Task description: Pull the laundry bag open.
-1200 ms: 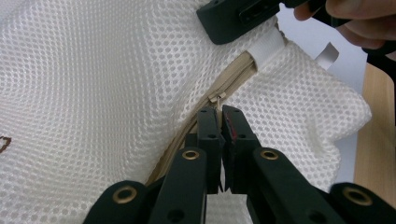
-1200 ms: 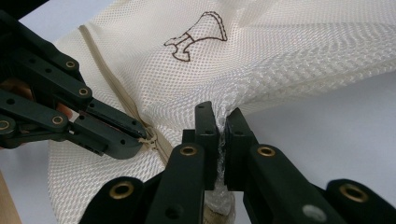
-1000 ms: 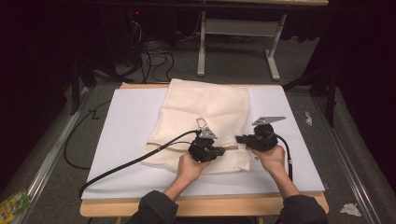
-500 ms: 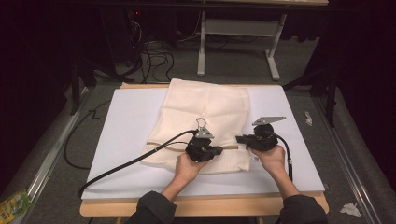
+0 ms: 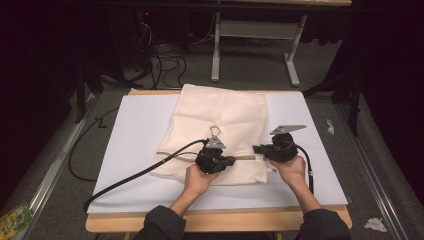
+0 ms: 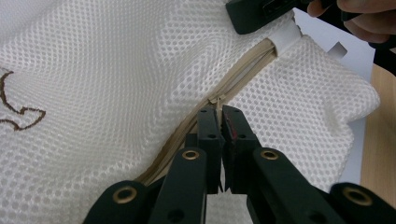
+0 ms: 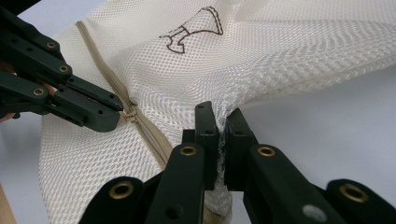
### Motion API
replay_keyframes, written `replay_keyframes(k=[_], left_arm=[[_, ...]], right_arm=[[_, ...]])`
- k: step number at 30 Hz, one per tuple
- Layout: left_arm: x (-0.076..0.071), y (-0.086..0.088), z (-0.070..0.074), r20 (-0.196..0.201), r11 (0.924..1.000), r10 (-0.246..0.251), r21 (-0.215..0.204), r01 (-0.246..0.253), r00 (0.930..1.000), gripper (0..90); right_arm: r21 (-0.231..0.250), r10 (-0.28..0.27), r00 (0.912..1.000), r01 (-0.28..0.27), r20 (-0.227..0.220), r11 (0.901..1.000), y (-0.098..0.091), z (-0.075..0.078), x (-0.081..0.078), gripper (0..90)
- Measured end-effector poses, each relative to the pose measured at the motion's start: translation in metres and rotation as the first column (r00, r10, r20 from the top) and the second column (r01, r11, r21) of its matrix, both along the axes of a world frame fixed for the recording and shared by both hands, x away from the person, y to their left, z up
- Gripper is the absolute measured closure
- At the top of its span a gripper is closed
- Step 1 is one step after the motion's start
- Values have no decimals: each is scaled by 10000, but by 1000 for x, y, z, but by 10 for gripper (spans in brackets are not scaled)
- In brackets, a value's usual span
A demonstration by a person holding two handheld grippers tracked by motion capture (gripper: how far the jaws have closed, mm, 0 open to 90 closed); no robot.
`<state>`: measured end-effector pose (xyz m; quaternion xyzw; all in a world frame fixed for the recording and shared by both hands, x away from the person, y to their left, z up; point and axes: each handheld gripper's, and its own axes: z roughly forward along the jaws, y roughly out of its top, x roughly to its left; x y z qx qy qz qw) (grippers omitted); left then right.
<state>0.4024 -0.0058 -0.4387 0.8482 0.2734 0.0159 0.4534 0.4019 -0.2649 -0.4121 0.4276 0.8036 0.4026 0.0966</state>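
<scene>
Lab-like recording room, dark surroundings, tangled floor cables (image 5: 162, 57), white-topped table (image 5: 135, 130), metal desk frame (image 5: 252, 47)

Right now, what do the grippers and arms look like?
Both the left gripper and the right gripper are black, with brass-coloured rivets on the jaw links. Each carries a grey three-cornered plate and trails a black cable. The person wears dark sleeves.

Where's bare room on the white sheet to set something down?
Free: the white sheet left of the mesh bag, above the cable; a narrower strip right of the bag. Crowded: the near middle, where left claw and right claw pinch the bag.
</scene>
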Motion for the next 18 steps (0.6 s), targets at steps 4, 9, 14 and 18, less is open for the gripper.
replay_keyframes(k=[4,9,14,18], left_arm=[[0,1,2,65,10000,-15,-2,15,10000,873],[-1,5,2,144,10000,86,12,-86,9999,873],[0,13,1,44,9998,164,71,-164,9999,873],[-1,17,6,294,9994,248,222,-254,9993,873]], right_arm=[[20,-32,10000,32,-11,10000,-1,0,-1,883],[4,-35,10000,35,10,10000,-2,0,-1,883],[-31,-53,9999,52,-103,10000,-3,-1,-1,883],[-61,-99,9999,99,-103,9999,-4,-1,-1,883]])
